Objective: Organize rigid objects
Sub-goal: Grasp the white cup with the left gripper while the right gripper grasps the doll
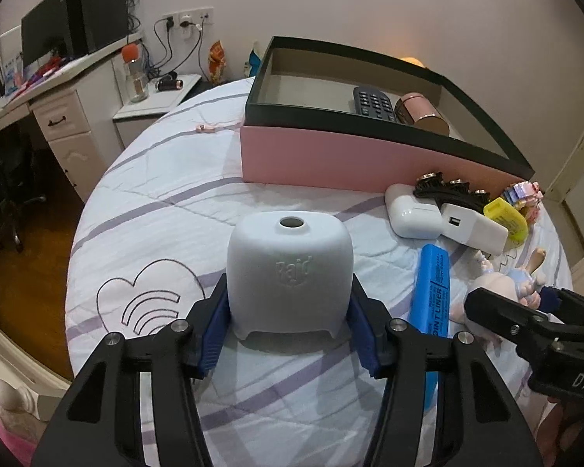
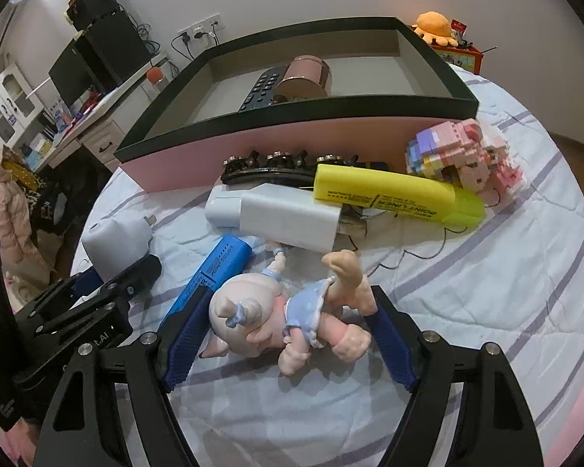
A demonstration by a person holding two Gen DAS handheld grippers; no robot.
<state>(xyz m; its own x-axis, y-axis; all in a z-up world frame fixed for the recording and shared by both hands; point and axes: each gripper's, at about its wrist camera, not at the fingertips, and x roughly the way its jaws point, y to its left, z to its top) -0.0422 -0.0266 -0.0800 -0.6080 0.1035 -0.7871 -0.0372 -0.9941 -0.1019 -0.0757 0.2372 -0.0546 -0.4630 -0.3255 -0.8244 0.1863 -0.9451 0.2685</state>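
Note:
My left gripper (image 1: 290, 307) is shut on a white Raid device (image 1: 290, 268) that stands on the bed; it also shows in the right wrist view (image 2: 115, 239). My right gripper (image 2: 288, 315) is open around a doll figurine (image 2: 284, 315) lying on the sheet, with both pads beside it and small gaps showing. A blue highlighter (image 1: 428, 292) lies between the two grippers. A pink box with a dark rim (image 2: 292, 140) holds a remote (image 2: 262, 87) and a pink cylinder (image 2: 305, 78).
In front of the box lie a white charger (image 2: 288, 218), a white case (image 1: 410, 212), a yellow highlighter (image 2: 393, 194), a black hair clip (image 2: 276, 167) and a brick-built figure (image 2: 459, 151). A desk and nightstand (image 1: 155, 105) stand left of the bed.

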